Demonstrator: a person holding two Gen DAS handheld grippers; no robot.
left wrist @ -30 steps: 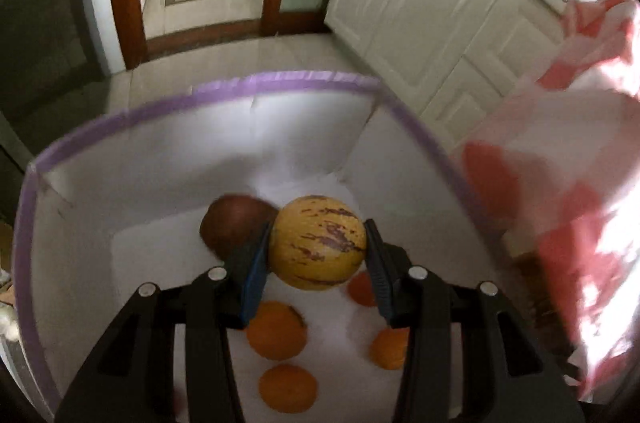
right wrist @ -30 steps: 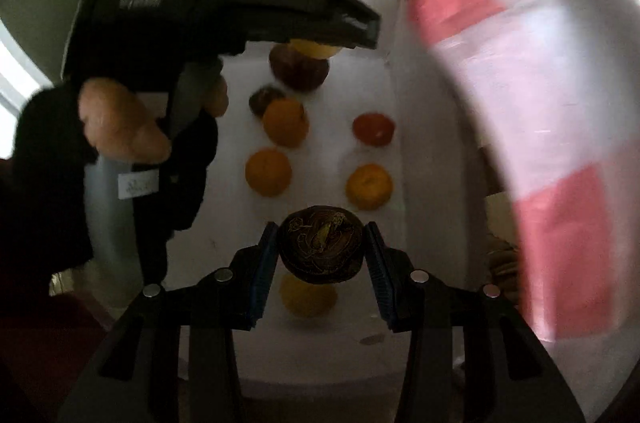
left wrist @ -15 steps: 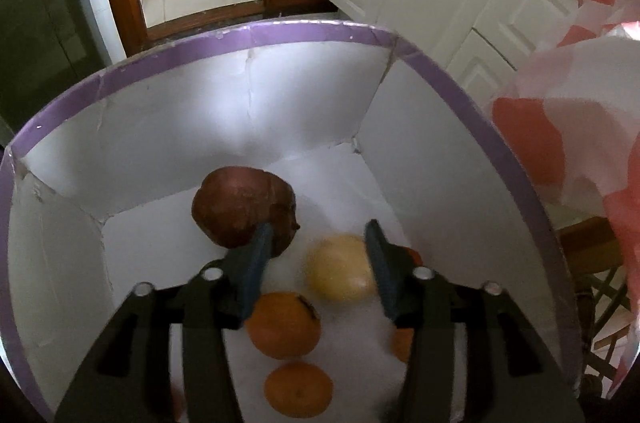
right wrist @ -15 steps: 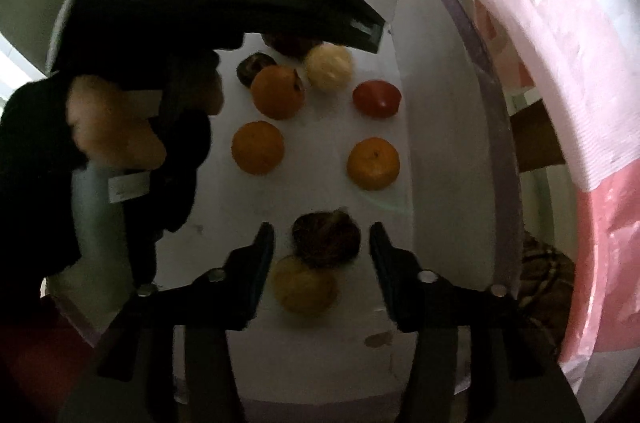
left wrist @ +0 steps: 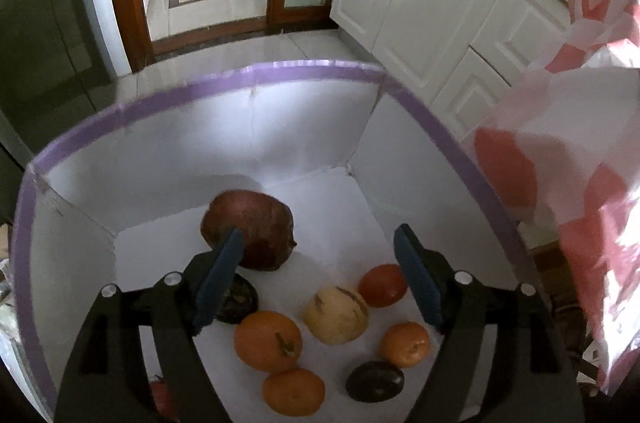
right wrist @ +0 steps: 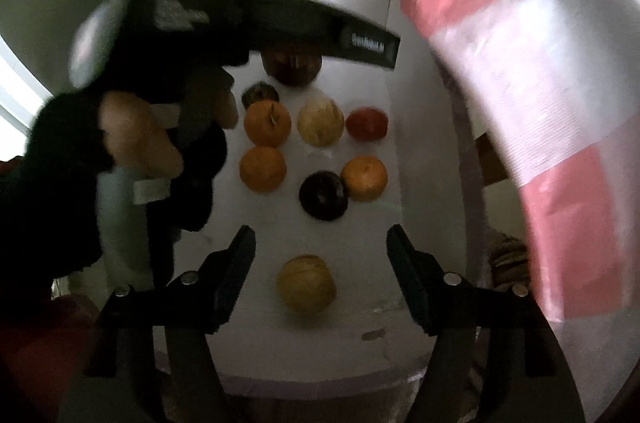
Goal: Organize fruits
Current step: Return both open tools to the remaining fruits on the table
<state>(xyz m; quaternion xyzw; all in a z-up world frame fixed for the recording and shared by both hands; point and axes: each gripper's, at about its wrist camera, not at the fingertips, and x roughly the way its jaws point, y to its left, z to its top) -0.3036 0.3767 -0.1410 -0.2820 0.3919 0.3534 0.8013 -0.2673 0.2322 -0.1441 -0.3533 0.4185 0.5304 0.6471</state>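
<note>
A: Pale striped melon [left wrist: 337,314] sits on the floor of the white box [left wrist: 248,127], mid-row, betw. the big orange [left wrist: 267,341] and the red fruit [left wrist: 382,285]. Nothing's clamping it.

B: And the dark passion fruit [right wrist: 324,195]?

A: Also down, touching the small orange [right wrist: 364,179] on its right. Right gripper [right wrist: 320,243] hangs above the near end of the box, jaws apart and just been opening, nothing betw. them. A yellow fruit [right wrist: 306,283] lies on the floor below the gap.

B: Left gripper [left wrist: 318,251]?

A: Same story: jaws wide, just been opening, empty. The big pomegranate [left wrist: 250,233] sits behind its left finger at the back wall.

B: So what can go wrong from here?

A: Round fruit on a flat floor, imo. Passion fruit's leaning on the small orange, so a nudge could roll both and wreck the rows. The melon may not be fully settled either; can't tell.

B: Anything w/ the hands?

A: Both tools crowd one box. The left hand [right wrist: 136,139] fills the left side of the right wrist view, so a careless lift could knock them together. And the red-and-white bag [right wrist: 532,111] hangs just beside the box's right wall: a finger could snag it on the way out.
</note>
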